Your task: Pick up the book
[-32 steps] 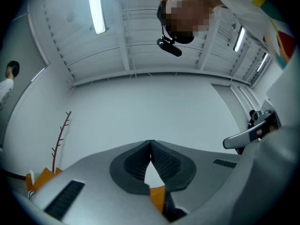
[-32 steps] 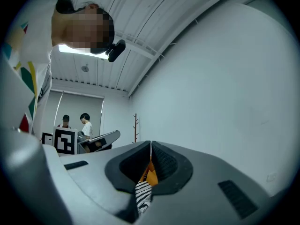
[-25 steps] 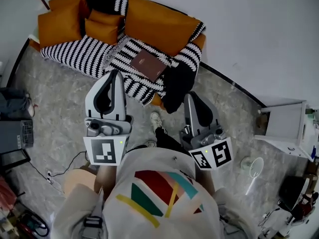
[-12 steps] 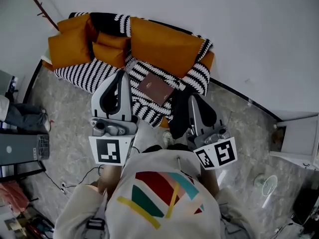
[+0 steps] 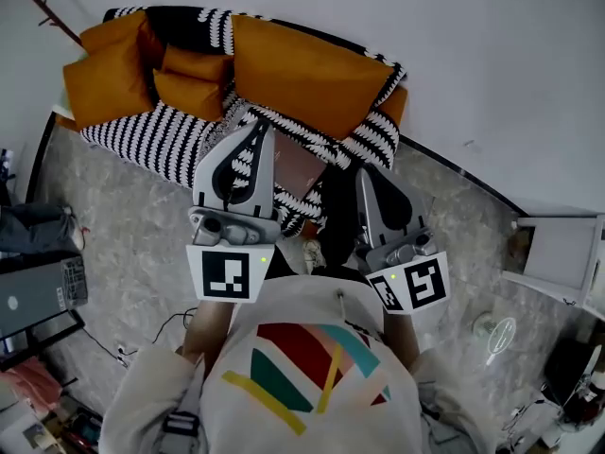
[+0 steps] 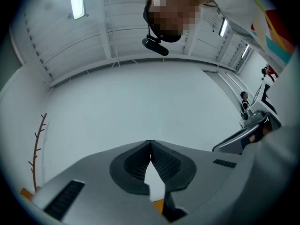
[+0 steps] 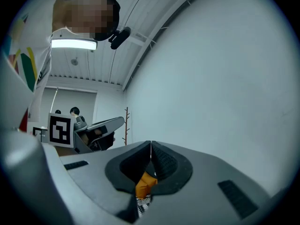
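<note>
A brown book [image 5: 299,172] lies on the black-and-white striped throw [image 5: 151,130] of the orange sofa [image 5: 293,69]. In the head view it shows between my two grippers, its left part hidden behind the left one. My left gripper [image 5: 259,127] is held over the seat, tilted upward, jaws shut and empty [image 6: 151,143], facing the white wall. My right gripper [image 5: 366,172] is level beside a black garment [image 5: 337,218], also shut with nothing in it [image 7: 150,145]. An orange cushion [image 7: 147,182] shows below its closed tips.
Orange cushions [image 5: 113,69] fill the sofa's left end. A white cabinet [image 5: 560,256] and a small fan [image 5: 497,334] stand on the marble floor at right. Grey equipment [image 5: 38,296] sits at left. A branch-like coat rack [image 5: 38,6] leans by the wall.
Both grippers have moved forward to the sofa. The left one now reaches over the seat and covers part of the book. Both jaws stayed shut.
</note>
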